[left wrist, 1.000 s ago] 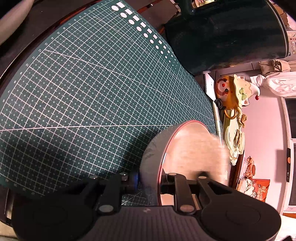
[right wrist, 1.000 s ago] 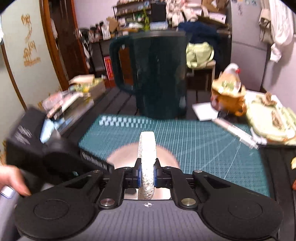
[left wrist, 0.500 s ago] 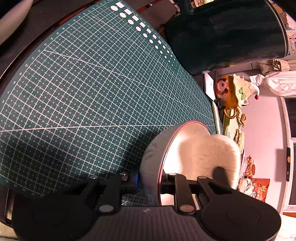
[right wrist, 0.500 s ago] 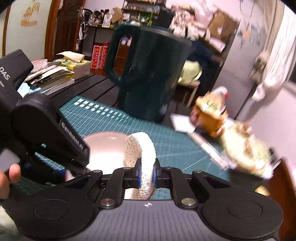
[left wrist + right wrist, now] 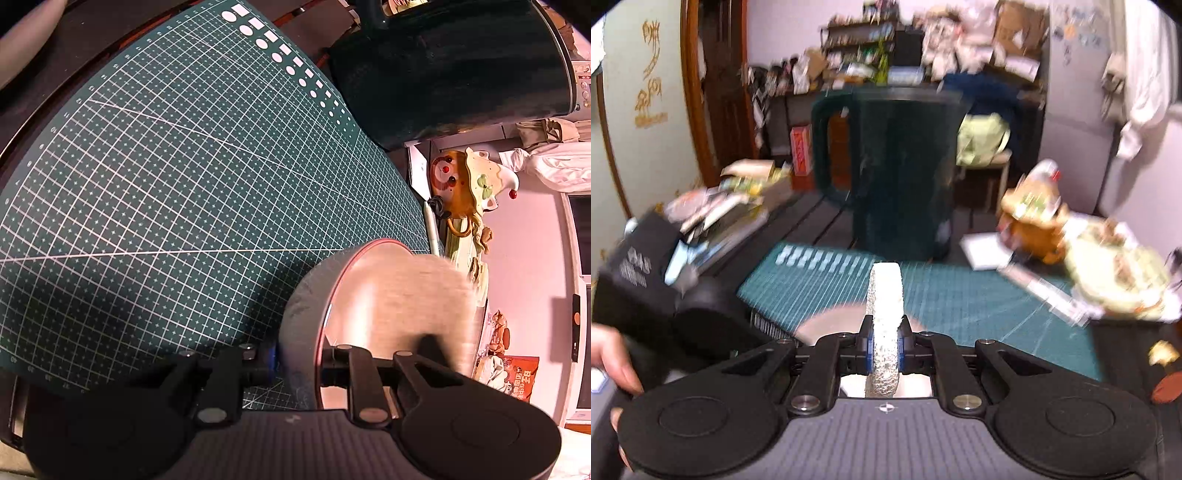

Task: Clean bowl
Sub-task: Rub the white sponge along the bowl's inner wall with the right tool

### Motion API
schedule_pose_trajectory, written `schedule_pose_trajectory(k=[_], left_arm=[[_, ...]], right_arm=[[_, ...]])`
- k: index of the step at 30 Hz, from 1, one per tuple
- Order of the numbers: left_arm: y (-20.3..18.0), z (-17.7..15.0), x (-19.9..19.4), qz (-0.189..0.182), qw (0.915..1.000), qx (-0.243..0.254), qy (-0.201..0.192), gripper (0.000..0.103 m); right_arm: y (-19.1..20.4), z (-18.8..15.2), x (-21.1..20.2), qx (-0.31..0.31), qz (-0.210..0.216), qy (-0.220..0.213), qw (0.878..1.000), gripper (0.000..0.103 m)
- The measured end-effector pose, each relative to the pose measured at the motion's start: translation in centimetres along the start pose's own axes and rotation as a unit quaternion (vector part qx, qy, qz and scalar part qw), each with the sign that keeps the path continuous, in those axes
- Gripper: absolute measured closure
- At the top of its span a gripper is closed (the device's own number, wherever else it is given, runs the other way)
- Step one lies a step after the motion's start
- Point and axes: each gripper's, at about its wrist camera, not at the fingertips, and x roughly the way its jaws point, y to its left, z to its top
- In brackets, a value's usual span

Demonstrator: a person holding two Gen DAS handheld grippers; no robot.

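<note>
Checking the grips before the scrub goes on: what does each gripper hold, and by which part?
The left gripper clamps the bowl by its rim wall, one finger inside, one outside. The right gripper pinches the round sponge by its flat faces near its lower edge.

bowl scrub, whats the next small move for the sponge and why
Probably another short sweep of the sponge across the inside of the bowl. The left tool is clamped on the bowl's rim, holding it tilted over the cutting mat, and the right tool is shut on the sponge. The sponge sits blurred against the bowl's inner face, so scrubbing looks underway, not finished.
</note>
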Motion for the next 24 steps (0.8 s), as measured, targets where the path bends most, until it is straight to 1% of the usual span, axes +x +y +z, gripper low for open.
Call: schedule_pose_trajectory(k=[1,2,3,6,8,9,10,12,13,15,17,19,24], left_arm=[[-0.8,0.1,0.1,0.001,1.0,0.0,0.0,0.085],[-0.8,-0.1,0.0,0.0,1.0,-0.001,-0.001,0.085],[-1.0,-0.3,0.1,-0.001,1.0,-0.001,0.0,0.084],[-1.7,-0.6,0.1,0.002,1.0,0.006,-0.001,0.084],[-1.5,-0.9,0.0,0.001,1.0,0.005,-0.001,0.084],[-1.6,-1.1,-0.1,-0.001,1.0,0.003,0.0,0.084],[-2.4,-1.0,-0.2,-0.002,1.0,0.002,0.0,0.084],[-2.9,-1.2,-0.4,-0.002,1.0,0.002,0.0,0.084],[-1.8,-0.1,0.0,-0.002,1.0,0.002,0.001,0.084],[0.5,0.6,0.2,-0.003,1.0,0.002,0.001,0.084],[1.1,0.6,0.1,-0.004,1.0,0.0,0.001,0.084],[1.1,0.6,0.1,-0.003,1.0,-0.002,0.0,0.084],[3.0,0.4,0.0,-0.003,1.0,-0.003,0.0,0.084]], right_arm=[[0.0,-0.2,0.5,0.007,0.009,0.01,1.0,0.093],[-0.2,-0.6,1.5,0.021,0.021,0.026,0.999,0.093],[-0.2,-0.8,2.0,0.026,0.021,0.033,0.999,0.093],[-0.1,-1.0,2.4,0.017,0.003,0.04,0.999,0.093],[0.1,-0.9,2.4,0.006,-0.017,0.04,0.999,0.093],[0.1,-0.9,2.2,-0.005,-0.032,0.037,0.999,0.093],[0.2,-0.8,2.0,-0.017,-0.047,0.033,0.998,0.093],[0.0,-0.6,1.5,-0.027,-0.061,0.025,0.997,0.093],[-0.1,-0.5,1.3,-0.029,-0.065,0.021,0.997,0.093],[-0.4,0.0,0.3,-0.028,-0.068,0.009,0.997,0.093],[-0.5,0.4,-0.5,-0.034,-0.076,-0.002,0.996,0.093],[-0.7,0.9,-1.5,-0.026,-0.075,-0.014,0.997,0.093],[-0.9,1.9,-3.0,-0.014,-0.059,-0.031,0.998,0.093]])
